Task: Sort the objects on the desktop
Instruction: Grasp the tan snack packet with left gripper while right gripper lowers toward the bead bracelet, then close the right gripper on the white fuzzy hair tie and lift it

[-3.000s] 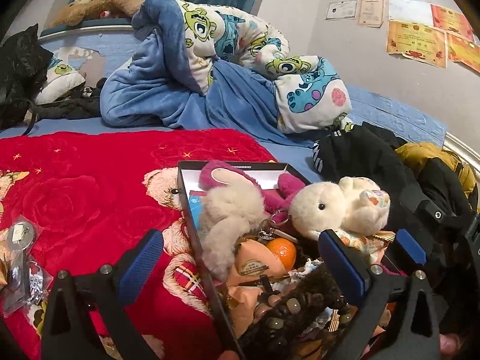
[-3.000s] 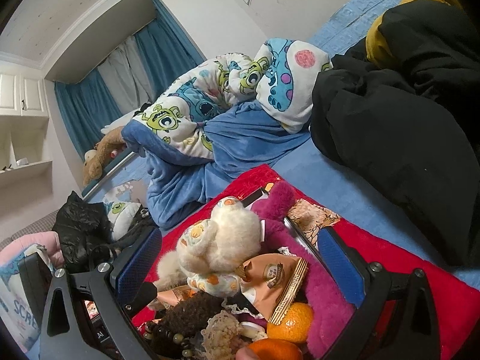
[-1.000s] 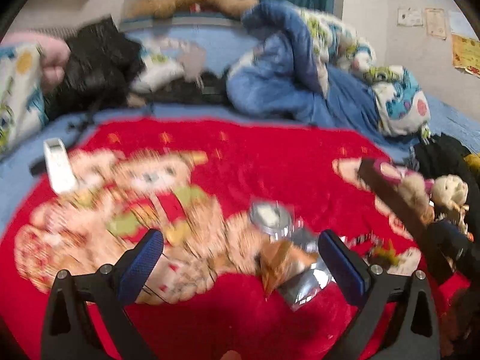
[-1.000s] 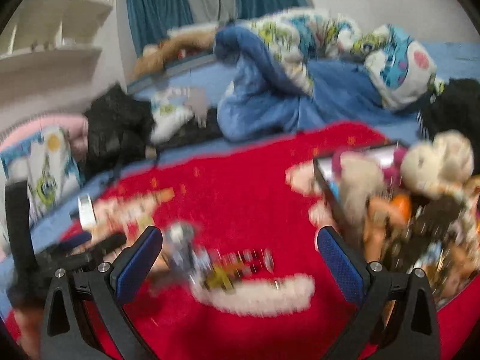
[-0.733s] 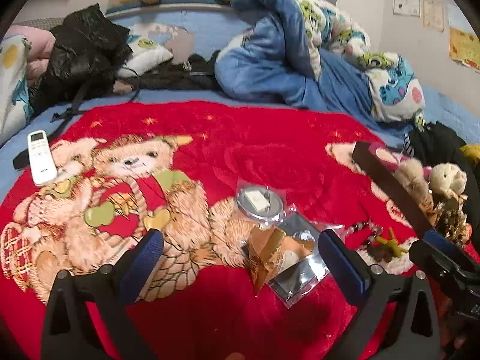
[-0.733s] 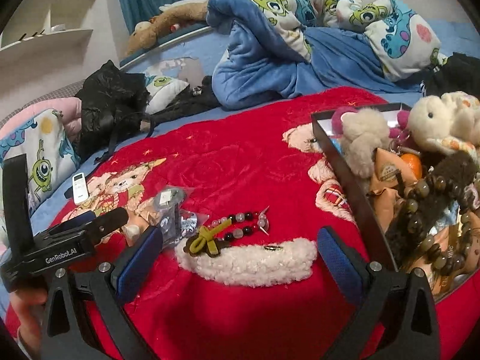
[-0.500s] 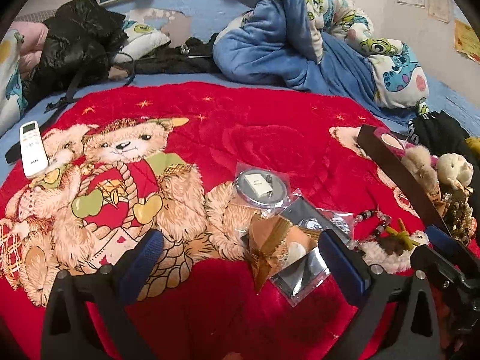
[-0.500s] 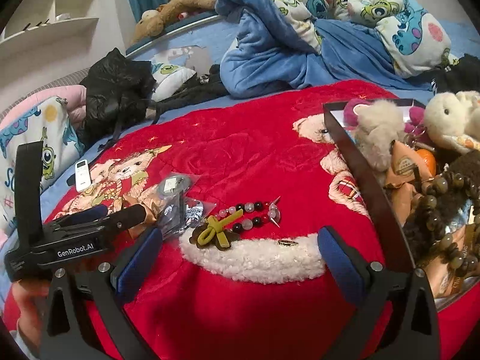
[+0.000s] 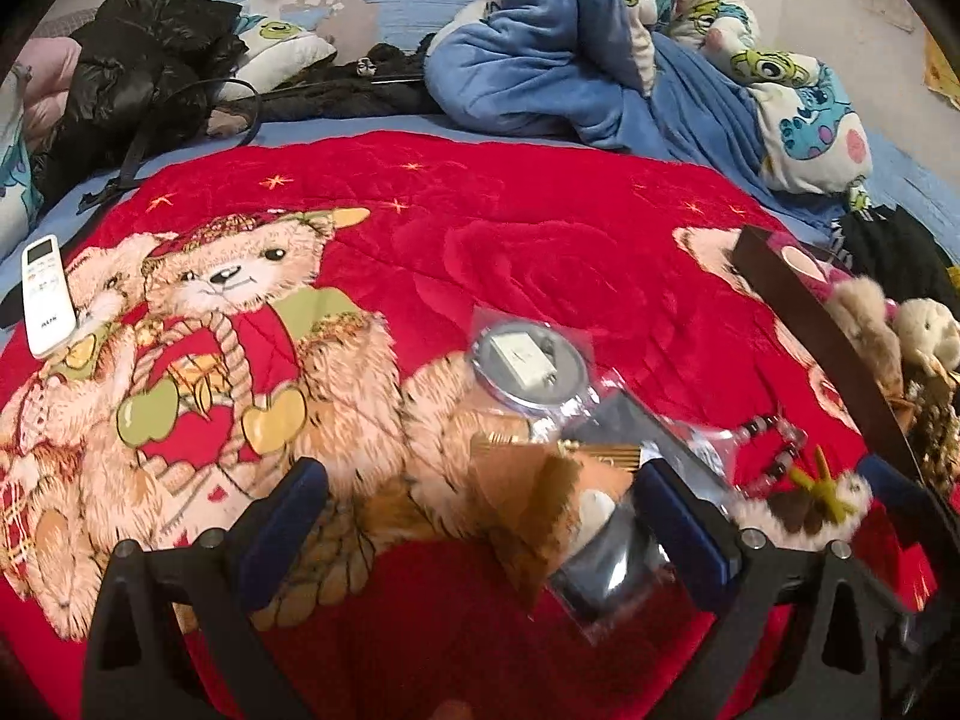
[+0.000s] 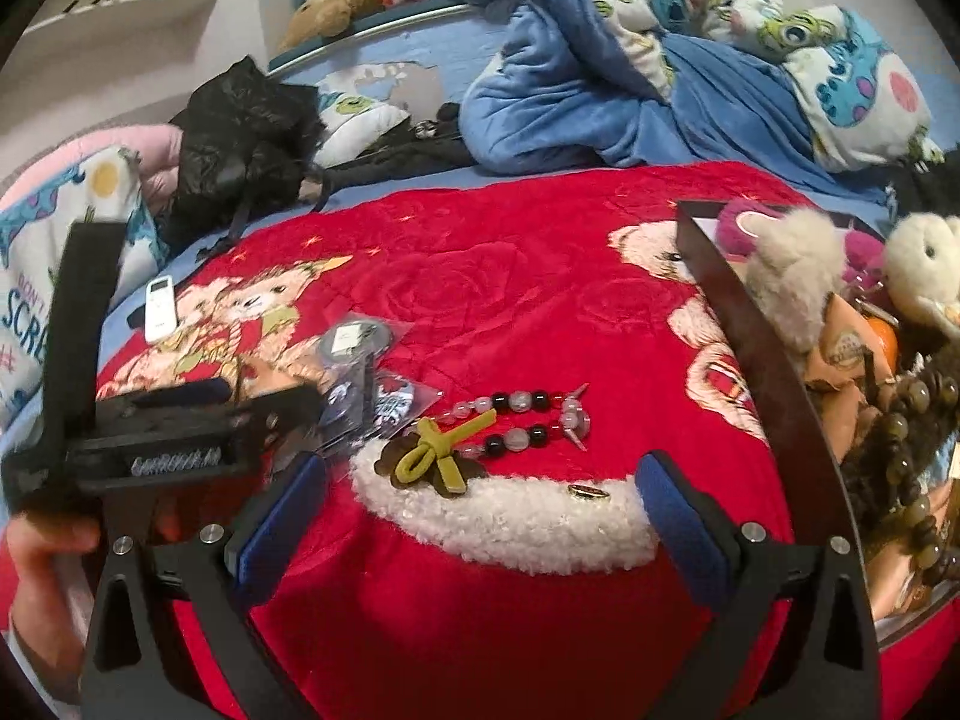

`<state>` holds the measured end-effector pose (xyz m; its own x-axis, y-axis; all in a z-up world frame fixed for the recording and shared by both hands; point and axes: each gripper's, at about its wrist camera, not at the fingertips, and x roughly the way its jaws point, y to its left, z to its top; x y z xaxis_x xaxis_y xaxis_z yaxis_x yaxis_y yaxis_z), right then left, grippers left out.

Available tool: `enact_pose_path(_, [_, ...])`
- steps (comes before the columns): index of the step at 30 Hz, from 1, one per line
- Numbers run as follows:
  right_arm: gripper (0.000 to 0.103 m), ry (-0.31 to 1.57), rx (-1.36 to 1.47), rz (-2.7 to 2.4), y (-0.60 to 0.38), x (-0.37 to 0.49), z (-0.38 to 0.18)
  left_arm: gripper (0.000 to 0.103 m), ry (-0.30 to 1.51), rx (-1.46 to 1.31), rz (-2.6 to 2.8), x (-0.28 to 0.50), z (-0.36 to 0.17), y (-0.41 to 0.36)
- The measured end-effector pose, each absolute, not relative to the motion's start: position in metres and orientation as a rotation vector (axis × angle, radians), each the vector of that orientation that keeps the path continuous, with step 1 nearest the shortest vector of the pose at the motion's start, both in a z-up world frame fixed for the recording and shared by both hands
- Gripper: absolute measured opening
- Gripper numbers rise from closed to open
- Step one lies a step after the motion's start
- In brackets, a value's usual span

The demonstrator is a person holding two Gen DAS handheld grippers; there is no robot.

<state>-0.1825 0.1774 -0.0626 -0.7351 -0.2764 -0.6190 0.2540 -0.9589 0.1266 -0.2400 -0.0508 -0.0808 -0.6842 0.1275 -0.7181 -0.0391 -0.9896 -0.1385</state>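
My left gripper (image 9: 480, 531) is open, low over a red teddy-bear blanket (image 9: 528, 252), its jaws on either side of an orange-brown paper packet (image 9: 540, 498). A round item in a clear bag (image 9: 528, 363) and dark foil bags (image 9: 624, 564) lie by the packet. My right gripper (image 10: 480, 528) is open above a white fleece patch (image 10: 510, 516). Just ahead lie a bead bracelet (image 10: 522, 417) and an olive bow hair clip (image 10: 435, 459). The left gripper (image 10: 180, 426) shows at the left of the right wrist view.
A dark box (image 10: 762, 372) full of plush toys, packets and beads stands at the right; it also shows in the left wrist view (image 9: 828, 354). A white remote (image 9: 45, 294) lies at the blanket's left edge. Blue bedding (image 9: 570, 54) and a black bag (image 9: 138, 60) lie behind.
Both grippers have swung left from the box to the loose items on the blanket and come lower and closer. The left one now straddles the orange packet.
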Motion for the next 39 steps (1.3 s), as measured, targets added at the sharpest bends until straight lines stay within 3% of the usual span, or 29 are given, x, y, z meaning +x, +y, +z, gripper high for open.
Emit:
enact_pose_path(5, [0.103, 0.024, 0.991, -2.668, 0.169, -0.184, -0.065, 0.103, -0.271, -1.252, 2.743, -0.246, -0.092, -0.061])
enact_pose_path(11, [0.102, 0.040, 0.987, -2.671, 0.170, -0.181, -0.066, 0.102, -0.261, -1.243, 2.756, -0.243, -0.092, -0.059])
enact_pose_path(13, [0.093, 0.072, 0.991, -2.683, 0.167, -0.179, -0.066, 0.094, -0.267, -1.232, 2.775, -0.240, -0.091, -0.061])
enact_pose_path(17, [0.079, 0.152, 0.988, -2.684, 0.163, -0.172, -0.065, 0.059, -0.258, -1.243, 2.834, -0.234, -0.090, -0.068])
enact_pose_path(18, [0.074, 0.159, 0.986, -2.682, 0.162, -0.171, -0.066, 0.055, -0.259, -1.235, 2.837, -0.232, -0.090, -0.069])
enact_pose_path(23, [0.054, 0.156, 0.953, -2.650, 0.163, -0.167, -0.064, 0.050, -0.261, -1.206, 2.839, -0.228, -0.087, -0.070])
enact_pose_path(25, [0.037, 0.155, 0.931, -2.639, 0.162, -0.164, -0.062, 0.050, -0.241, -1.192, 2.848, -0.224, -0.085, -0.069])
enact_pose_path(28, [0.023, 0.141, 0.914, -2.632, 0.163, -0.161, -0.060, 0.050, -0.217, -1.160, 2.877, -0.217, -0.081, -0.067])
enact_pose_path(32, [0.026, 0.092, 0.909, -2.592, 0.167, -0.161, -0.059, 0.050, -0.225, -1.114, 2.901, -0.208, -0.076, -0.070])
enact_pose_path(35, [0.045, 0.089, 0.887, -2.559, 0.166, -0.158, -0.057, 0.050, -0.238, -1.102, 2.913, -0.203, -0.074, -0.075])
enact_pose_path(37, [0.066, 0.112, 0.857, -2.556, 0.165, -0.155, -0.053, 0.050, -0.248, -1.083, 2.924, -0.197, -0.072, -0.078])
enact_pose_path(39, [0.076, 0.173, 0.833, -2.566, 0.164, -0.152, -0.051, 0.050, -0.251, -1.063, 2.936, -0.192, -0.069, -0.080])
